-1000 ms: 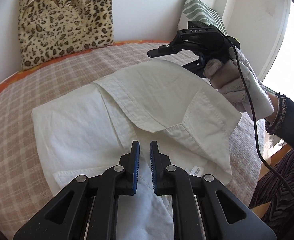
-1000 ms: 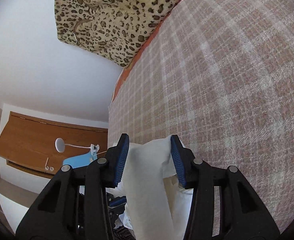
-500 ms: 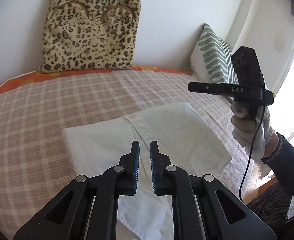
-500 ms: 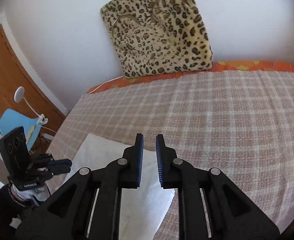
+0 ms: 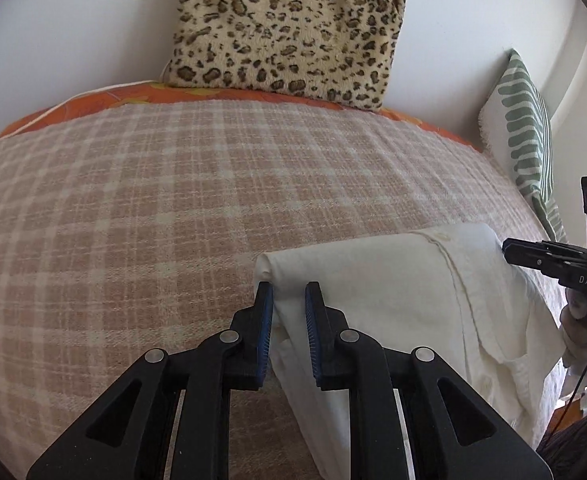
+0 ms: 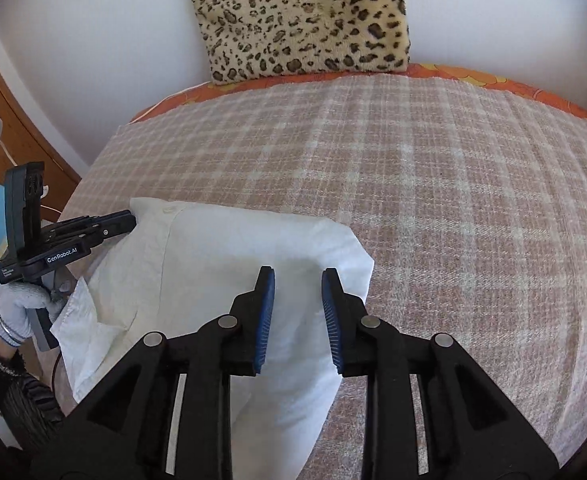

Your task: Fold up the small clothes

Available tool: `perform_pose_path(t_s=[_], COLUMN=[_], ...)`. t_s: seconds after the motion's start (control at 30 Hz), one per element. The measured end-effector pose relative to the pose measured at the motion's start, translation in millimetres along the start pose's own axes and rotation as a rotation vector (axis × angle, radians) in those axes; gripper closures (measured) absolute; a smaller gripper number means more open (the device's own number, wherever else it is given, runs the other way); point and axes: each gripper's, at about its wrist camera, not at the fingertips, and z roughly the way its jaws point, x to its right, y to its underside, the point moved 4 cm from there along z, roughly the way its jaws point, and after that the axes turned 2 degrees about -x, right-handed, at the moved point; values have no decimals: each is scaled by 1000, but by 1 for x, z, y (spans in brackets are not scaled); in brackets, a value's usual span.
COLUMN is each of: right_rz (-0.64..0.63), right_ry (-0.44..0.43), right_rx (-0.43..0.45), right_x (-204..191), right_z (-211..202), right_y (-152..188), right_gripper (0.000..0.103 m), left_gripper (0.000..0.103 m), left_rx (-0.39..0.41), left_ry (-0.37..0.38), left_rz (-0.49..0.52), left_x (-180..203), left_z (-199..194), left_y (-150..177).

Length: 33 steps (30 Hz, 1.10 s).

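Bed surface ahead of my claws: a pink-and-cream checked blanket covers it, with an orange sheet showing along the far edge. Directly on the blanket, under and just ahead of my claws, lies a folded white garment. Far ahead, a leopard-print cushion stands at the bed's far edge by the wall. Ahead and to the right of my left claw, a green-striped cushion stands upright.

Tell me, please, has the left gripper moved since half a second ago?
Yes: the left gripper has shifted left, now straddling the white shirt's left folded edge.
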Motion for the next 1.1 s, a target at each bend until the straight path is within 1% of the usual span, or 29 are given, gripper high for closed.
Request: perform_pose_path(t_s=[0.03,0.1,0.13,0.17,0.23,0.3,0.37,0.47,0.53,0.6,0.67,0.73,0.77,0.83,0.87,0.9,0.97,1.03,1.1], right_rz=[14,57,82,111,172,231,290,373,435,469,489,519,523,493,487,485,473,462,458], right_ry=[3,-19,-31,-47,-72,-108,-149,-233,-298,-342,-377,-443,-469,-477,-497,-515,-516,-518,-509], right_rx=[17,35,28,15,-16,-56,-94,-126,-144,-119,-112,-114,-114,-110,-114,-117,-121,-138,-136], right_x=[1,8,13,19,30,39,46,51,55,58,60,60,58,53,50,46,42,37,35], right_z=[-11,-31,-37,-41,-42,-38,-32,-23,-16,-16,-15,-12,-10,-9,-7,-4,0,5,8], right_y=[2,9,15,22,38,56,71,86,95,98,99,103,105,105,105,105,104,104,103], right_gripper=[51,42,41,41,37,37,37,37,36,32,31,31,31,31,31,33,40,55,62], left_gripper=[87,72,56,49,45,45,45,45,45,45,45,42,42,42,42,42,43,44,57], left_rx=[13,11,6,7,-1,-17,-35,-69,-86,-103,-120,-100,-99,-93,-93,-93,-87,-80,-77], left_ry=[19,57,92,127,179,220,242,297,320,328,338,346,356,364,369,365,338,307,256], left_rz=[-12,-54,-84,-115,-185,-261,-337,-411,-433,-446,-456,-458,-457,-456,-446,-433,-404,-370,-334], left_x=[0,-2,-2,-4,-10,-20,-31,-38,-37,-36,-34,-32,-30,-28,-26,-23,-18,-13,-8], left_z=[-7,-18,-23,-28,-32,-31,-26,-16,-9,-1,6,7,8,10,11,12,12,12,12], left_y=[-2,-2,-2,0,1,3,7,9,11,12,14,13,12,12,12,11,10,9,10])
